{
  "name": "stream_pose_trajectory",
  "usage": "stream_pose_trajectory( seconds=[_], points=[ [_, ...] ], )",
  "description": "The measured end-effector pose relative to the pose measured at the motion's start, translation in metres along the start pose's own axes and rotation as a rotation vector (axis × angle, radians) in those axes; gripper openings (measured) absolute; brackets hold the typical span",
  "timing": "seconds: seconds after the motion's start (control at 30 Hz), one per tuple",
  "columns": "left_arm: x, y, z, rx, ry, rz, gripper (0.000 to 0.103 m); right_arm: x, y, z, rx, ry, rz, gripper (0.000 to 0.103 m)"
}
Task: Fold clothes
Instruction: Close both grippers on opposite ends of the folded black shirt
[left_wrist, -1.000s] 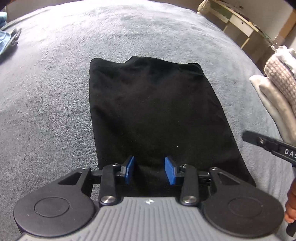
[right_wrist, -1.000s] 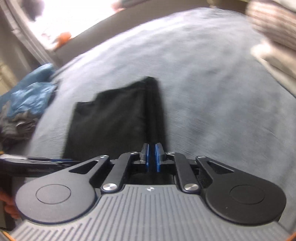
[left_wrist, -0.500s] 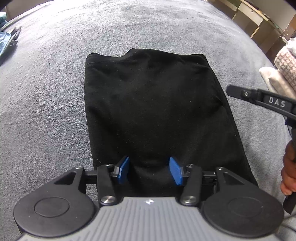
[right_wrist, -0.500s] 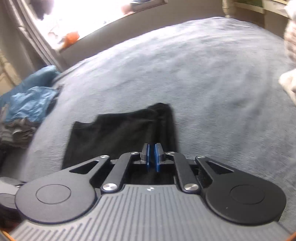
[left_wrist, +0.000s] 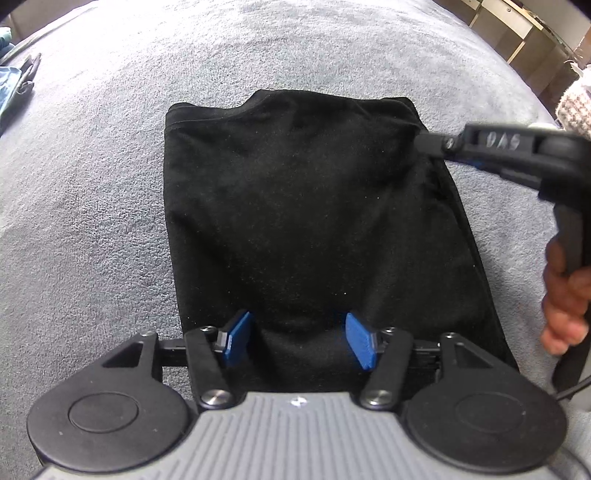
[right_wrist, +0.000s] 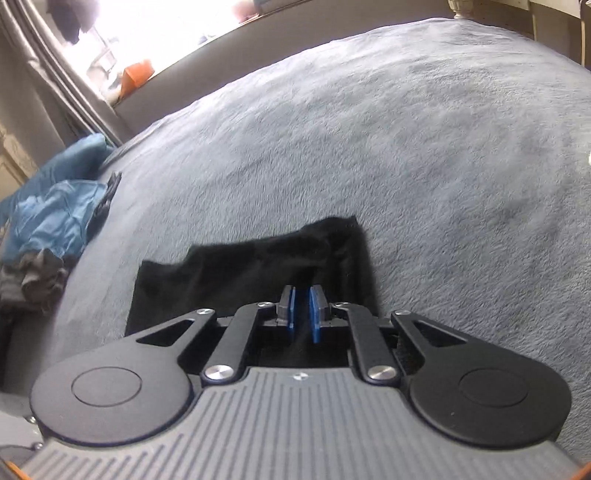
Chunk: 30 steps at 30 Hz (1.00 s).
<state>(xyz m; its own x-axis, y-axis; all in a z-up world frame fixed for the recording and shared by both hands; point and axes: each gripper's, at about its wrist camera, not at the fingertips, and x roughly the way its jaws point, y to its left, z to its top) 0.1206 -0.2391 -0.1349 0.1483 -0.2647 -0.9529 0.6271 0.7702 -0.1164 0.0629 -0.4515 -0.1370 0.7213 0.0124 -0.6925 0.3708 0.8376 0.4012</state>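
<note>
Grey bedspread (left_wrist: 92, 221) carries the black garment (left_wrist: 314, 221), already folded into a flat rectangle. Left gripper (left_wrist: 297, 341), jaws just widened, hovers empty at its near edge; right gripper (right_wrist: 301, 310), nearly clenched, reaches its far corner, seemingly empty. Another fold probably remains.

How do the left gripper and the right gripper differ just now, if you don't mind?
The left gripper has jaws spread wide, just opened further, over the black garment's near edge; the right gripper is nearly shut, at the far right corner. Neither visibly pinches cloth. Both have blue pads.
</note>
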Motion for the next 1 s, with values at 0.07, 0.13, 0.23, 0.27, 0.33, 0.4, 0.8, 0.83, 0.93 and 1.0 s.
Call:
stream_pose_trajectory(
  seconds=[0.07,0.13,0.23,0.27,0.33,0.4,0.8,0.83,0.93,1.0],
  points=[
    [0.001,0.001,0.001,0.001,0.004,-0.001,0.06,-0.004,-0.001,0.005,0.002,-0.014,0.009,0.01],
    [0.003,0.0,0.001,0.001,0.006,0.0,0.061,0.002,0.009,0.003,-0.024,0.015,0.067,0.01],
    [0.006,-0.002,0.003,0.001,0.009,0.002,0.062,0.012,0.024,0.0,-0.055,0.057,0.134,0.013],
    [0.006,-0.002,0.004,0.001,0.01,0.002,0.062,0.017,0.027,-0.002,-0.059,0.07,0.145,0.014],
    [0.007,-0.003,0.004,-0.002,0.012,0.0,0.063,0.026,0.035,-0.005,-0.068,0.095,0.167,0.015],
    [0.008,-0.002,0.005,-0.001,0.012,-0.006,0.063,0.031,0.034,-0.004,-0.059,0.091,0.142,0.015],
    [-0.019,0.064,0.011,-0.081,-0.23,-0.088,0.077,-0.015,-0.065,0.019,0.233,0.007,0.085,0.065],
    [-0.009,0.076,0.014,-0.109,-0.208,-0.103,0.077,-0.011,-0.074,0.017,0.265,0.039,0.109,0.067],
    [0.021,0.116,0.015,-0.206,-0.127,-0.216,0.083,0.001,-0.099,0.011,0.359,0.134,0.183,0.071],
    [0.027,0.125,0.012,-0.268,-0.17,-0.328,0.094,0.01,-0.106,0.009,0.377,0.15,0.241,0.072]
  ],
)
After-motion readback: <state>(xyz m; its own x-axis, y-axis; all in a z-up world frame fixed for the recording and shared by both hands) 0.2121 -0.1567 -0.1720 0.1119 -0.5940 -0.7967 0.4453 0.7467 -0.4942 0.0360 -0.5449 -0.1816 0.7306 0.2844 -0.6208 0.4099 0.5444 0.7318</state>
